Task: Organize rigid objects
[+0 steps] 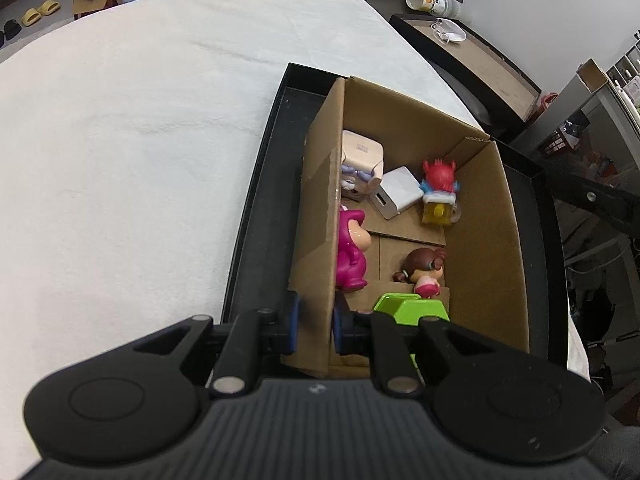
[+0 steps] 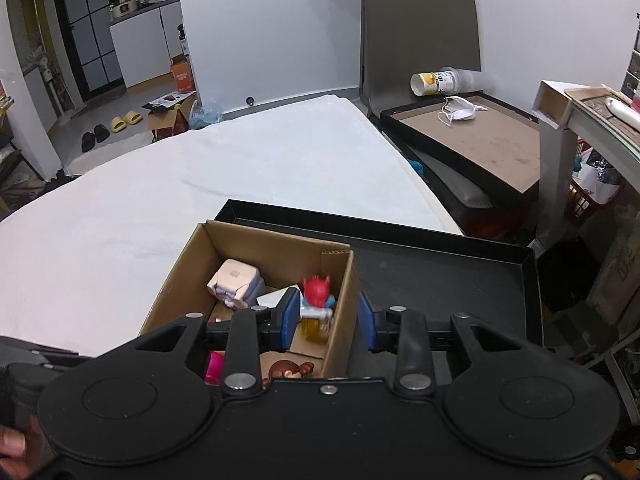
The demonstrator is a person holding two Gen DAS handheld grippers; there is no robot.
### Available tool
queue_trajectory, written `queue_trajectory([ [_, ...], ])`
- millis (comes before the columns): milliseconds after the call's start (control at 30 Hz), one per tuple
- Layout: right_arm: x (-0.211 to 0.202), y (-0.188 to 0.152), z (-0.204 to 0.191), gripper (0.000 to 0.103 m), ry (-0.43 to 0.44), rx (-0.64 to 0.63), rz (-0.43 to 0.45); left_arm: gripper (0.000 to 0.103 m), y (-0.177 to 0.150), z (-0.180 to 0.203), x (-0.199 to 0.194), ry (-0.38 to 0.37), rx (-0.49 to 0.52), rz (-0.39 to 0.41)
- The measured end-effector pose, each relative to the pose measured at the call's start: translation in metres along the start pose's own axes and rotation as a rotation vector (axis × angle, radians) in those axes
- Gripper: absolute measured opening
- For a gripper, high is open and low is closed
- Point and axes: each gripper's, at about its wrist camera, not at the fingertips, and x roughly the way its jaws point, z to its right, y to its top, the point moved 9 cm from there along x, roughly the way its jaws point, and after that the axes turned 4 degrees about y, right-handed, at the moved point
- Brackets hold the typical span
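Standing in a black tray at the right edge of a table under a white cloth, the open cardboard box has its long axis running away from the left camera, toward the tray's far edge. The left gripper pinches the box's left wall near the near corner, one blue pad on each side, almost fully closed on the cardboard. The right gripper straddles the box's right wall; its jaws are parted a little and the pads do not press it.

Inside the box lie a magenta figure along the left wall, a brown-haired doll, a green piece, a red-haired figure on a yellow base, a white charger and a pale cube-headed toy. Print on that toy is too small to read.
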Motion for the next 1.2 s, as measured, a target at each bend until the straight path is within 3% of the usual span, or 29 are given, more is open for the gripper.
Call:
queue_trajectory([
  [233, -0.013, -0.008, 0.013, 0.035, 0.012, 0.065, 0.005, 0.016, 0.008, 0.005, -0.017, 0.027, 0.022, 0.035],
  [367, -0.025, -0.012, 0.016, 0.043, 0.016, 0.091, 0.013, 0.016, 0.012, 0.011, -0.033, 0.026, 0.037, 0.065],
  [733, -0.064, -0.025, 0.025, 0.053, 0.011, 0.203, 0.035, 0.019, 0.01, 0.038, -0.079, -0.006, 0.111, 0.124],
  [1033, -0.103, -0.031, 0.025, 0.069, -0.004, 0.258, 0.077, 0.044, -0.001, 0.052, -0.117, 0.023, 0.166, 0.166],
  [1200, -0.128, -0.029, 0.023, 0.088, -0.02, 0.263, 0.116, 0.067, -0.004, 0.054, -0.145, 0.031, 0.174, 0.202],
])
